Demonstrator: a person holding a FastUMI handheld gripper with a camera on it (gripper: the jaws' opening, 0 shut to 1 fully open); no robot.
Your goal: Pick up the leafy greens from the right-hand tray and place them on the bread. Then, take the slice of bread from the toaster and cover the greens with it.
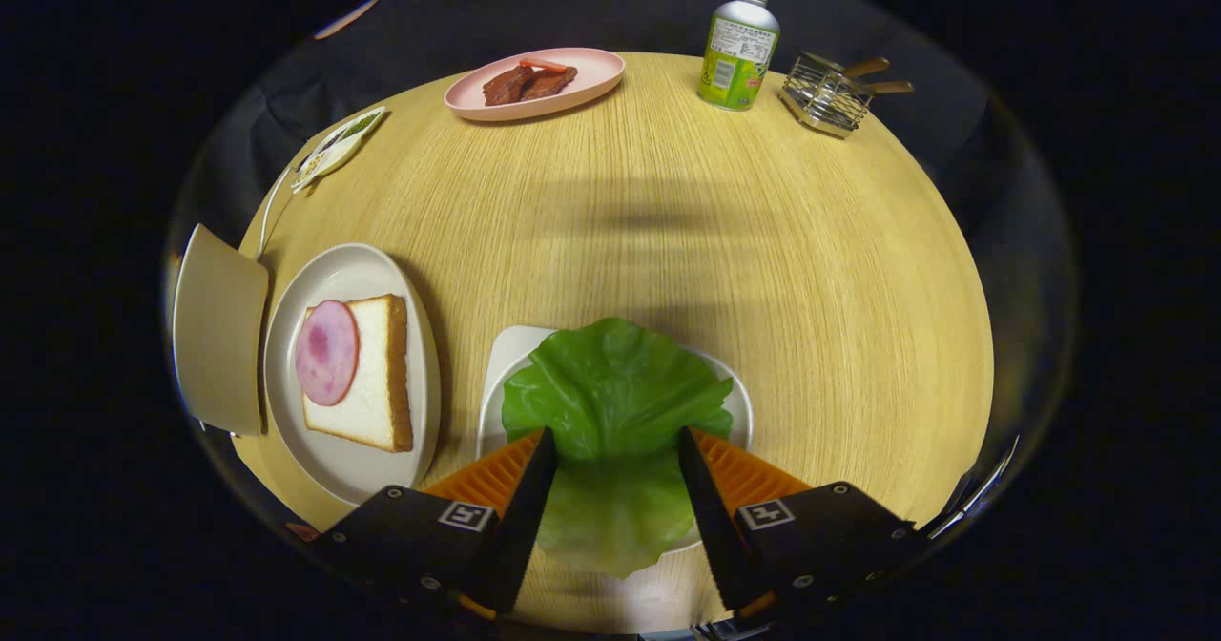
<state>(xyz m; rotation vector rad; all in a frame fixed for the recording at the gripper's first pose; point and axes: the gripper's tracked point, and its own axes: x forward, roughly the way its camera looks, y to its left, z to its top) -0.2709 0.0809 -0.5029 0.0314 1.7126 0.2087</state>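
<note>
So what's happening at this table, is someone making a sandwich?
Yes, it looks that way. A hand-held tool has its two fingers open on either side of a lettuce leaf lying on a small white tray, apparently about to grasp it. Beside it, a plate holds a slice of bread topped with a round of ham, where the leaf should go next.

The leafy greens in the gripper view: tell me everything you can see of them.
The leafy greens are a single broad, glossy leaf, bright green with ruffled edges and faint veins; it looks smooth, possibly plastic. It lies flat on a white tray, its near edge hanging over the tray's rim toward the camera. The gripper has its jaws open on either side of the leaf's near part, above or against it; contact cannot be told. Nothing else touches the leaf.
</note>
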